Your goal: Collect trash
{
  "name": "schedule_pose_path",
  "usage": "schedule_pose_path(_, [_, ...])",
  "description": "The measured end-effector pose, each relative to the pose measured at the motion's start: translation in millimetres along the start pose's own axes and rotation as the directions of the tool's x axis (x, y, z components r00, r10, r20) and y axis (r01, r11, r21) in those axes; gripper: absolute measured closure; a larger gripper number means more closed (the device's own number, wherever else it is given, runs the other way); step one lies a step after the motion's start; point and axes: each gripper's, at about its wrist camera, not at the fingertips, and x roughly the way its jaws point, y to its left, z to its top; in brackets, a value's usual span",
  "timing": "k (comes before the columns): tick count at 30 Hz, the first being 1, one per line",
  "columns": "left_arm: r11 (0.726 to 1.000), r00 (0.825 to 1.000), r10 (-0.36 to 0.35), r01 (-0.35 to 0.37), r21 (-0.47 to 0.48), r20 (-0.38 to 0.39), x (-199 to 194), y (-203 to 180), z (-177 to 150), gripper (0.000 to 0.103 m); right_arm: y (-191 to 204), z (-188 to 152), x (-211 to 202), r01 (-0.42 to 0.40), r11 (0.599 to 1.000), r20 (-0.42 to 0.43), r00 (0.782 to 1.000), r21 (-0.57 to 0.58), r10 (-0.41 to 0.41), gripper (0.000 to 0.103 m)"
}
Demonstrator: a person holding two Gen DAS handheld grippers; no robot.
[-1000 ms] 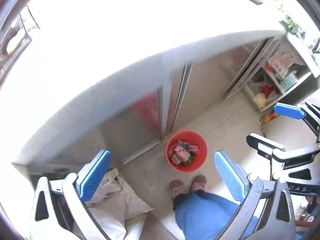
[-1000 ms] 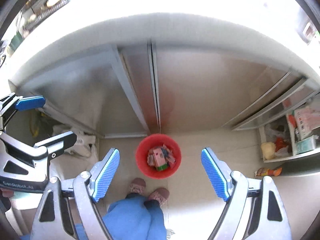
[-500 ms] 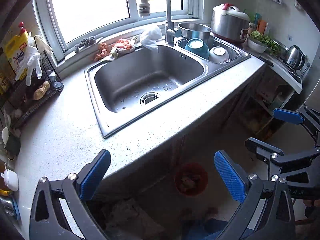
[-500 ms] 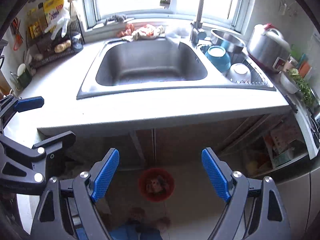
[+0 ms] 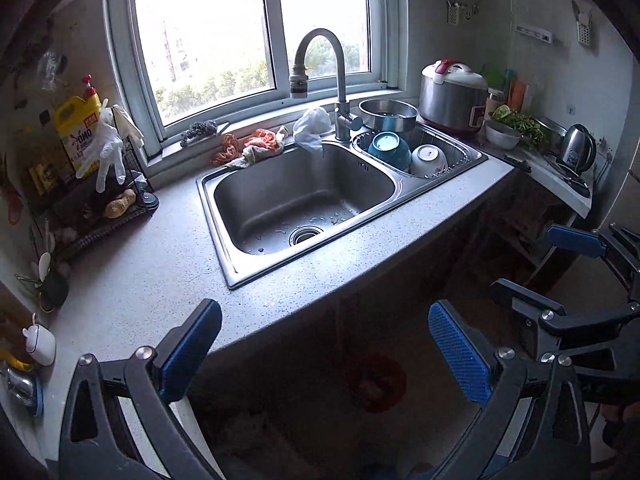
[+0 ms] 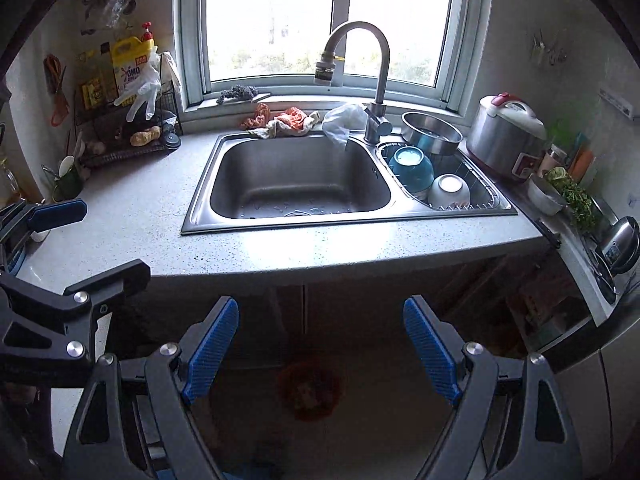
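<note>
A red trash bin (image 5: 374, 380) (image 6: 310, 390) holding wrappers stands on the dim floor below the counter edge. My left gripper (image 5: 322, 320) (image 6: 88, 244) hangs open and empty above the counter's front edge. Beside it, my right gripper (image 6: 320, 312) (image 5: 548, 268) is also open and empty, its blue pads wide apart. A crumpled white bag (image 5: 312, 130) (image 6: 340, 122) lies by the faucet base. Orange and white rags (image 5: 260, 146) (image 6: 290, 120) lie behind the steel sink (image 5: 240, 236) (image 6: 200, 216). Small scraps (image 5: 332, 218) lie near the drain.
A teal bowl (image 6: 410, 162) and a white bowl (image 6: 448, 190) sit in the drain basket, with a steel pot behind. A rice cooker (image 6: 506, 136), greens and a kettle (image 5: 576, 150) stand right. A wire rack (image 6: 120, 132) with detergent and a glove stands left.
Both views have risen and tilted up from the floor and bin to the counter, sink and window. The bin has dropped low in the pictures. Both grippers stayed open.
</note>
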Motion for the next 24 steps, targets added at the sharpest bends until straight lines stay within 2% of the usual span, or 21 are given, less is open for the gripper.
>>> schedule_pose_path(5, [0.999,0.999,0.025,-0.024,-0.030,0.029,-28,-16,-17,0.000,-2,-14,-21,-0.009,1.000,0.037,0.999,-0.027,0.010,0.019])
schedule_pose_path(14, [0.997,0.999,0.038,-0.035,-0.070,0.030,-51,-33,-36,0.000,-6,-31,-40,-0.019,0.998,0.040,0.999,-0.060,0.022,0.019])
schedule_pose_path(24, [0.996,0.998,0.037,-0.033,-0.077,0.052,-56,-30,-32,0.000,-1,-32,-46,-0.002,1.000,0.047,0.999,-0.031,0.003,0.019])
